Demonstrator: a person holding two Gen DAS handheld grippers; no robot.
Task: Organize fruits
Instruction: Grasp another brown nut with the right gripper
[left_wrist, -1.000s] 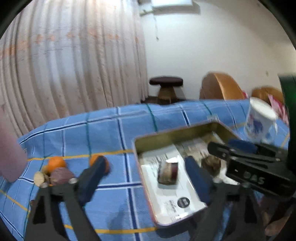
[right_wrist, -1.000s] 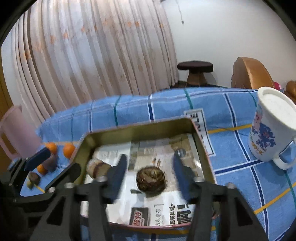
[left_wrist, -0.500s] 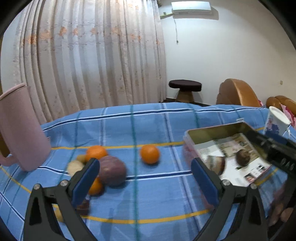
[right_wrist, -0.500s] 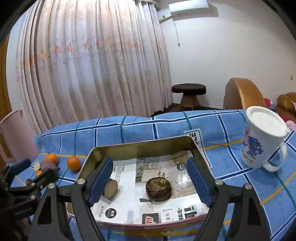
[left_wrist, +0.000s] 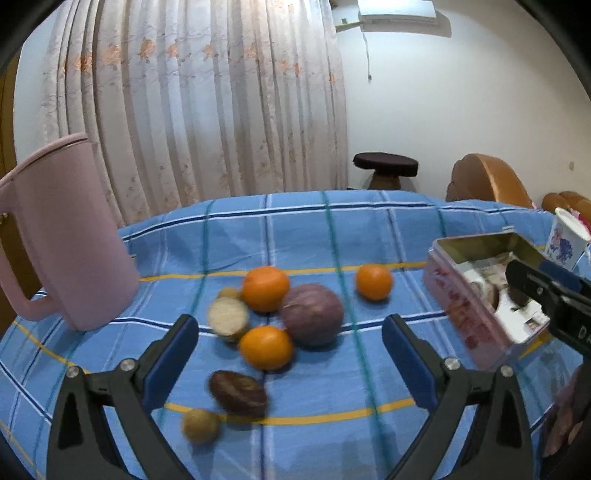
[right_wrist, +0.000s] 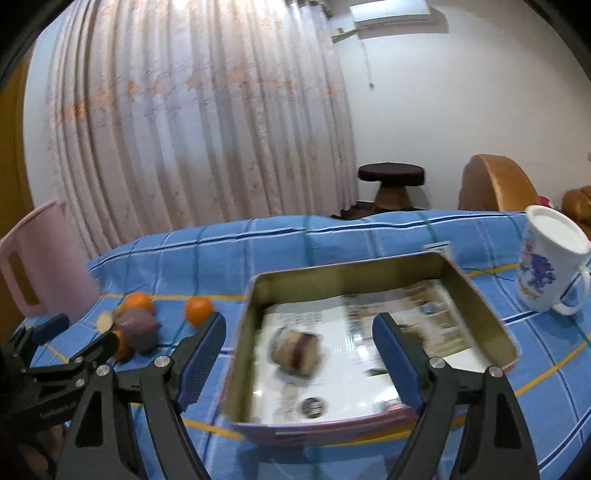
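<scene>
Plainly, two views of one checked blue counter (left_wrist: 303, 236):
Left hand-held gripper (left_wrist: 290, 349): released, blue pads spread wide with nothing between them, hovering over the loose fruit.
Right hand-held gripper (right_wrist: 299, 345): likewise released and empty, poised over the tin tray (right_wrist: 354, 271).
Left wrist view only: a dark brown fruit (left_wrist: 238, 393) and a small tan fruit (left_wrist: 200, 425) nearest the camera, plus a pale cut piece (left_wrist: 228, 317).
Fruit cluster: three oranges, one (left_wrist: 373, 281) apart toward the tray, ringing a purple passion fruit (left_wrist: 312, 314).
Right wrist view only: the tray's paper-lined floor, where a blurred round piece with a purple band (right_wrist: 295, 350) lies.
Edges: pink pitcher (left_wrist: 59, 236) at left, printed white mug (right_wrist: 546, 269) beyond the tray at right.
</scene>
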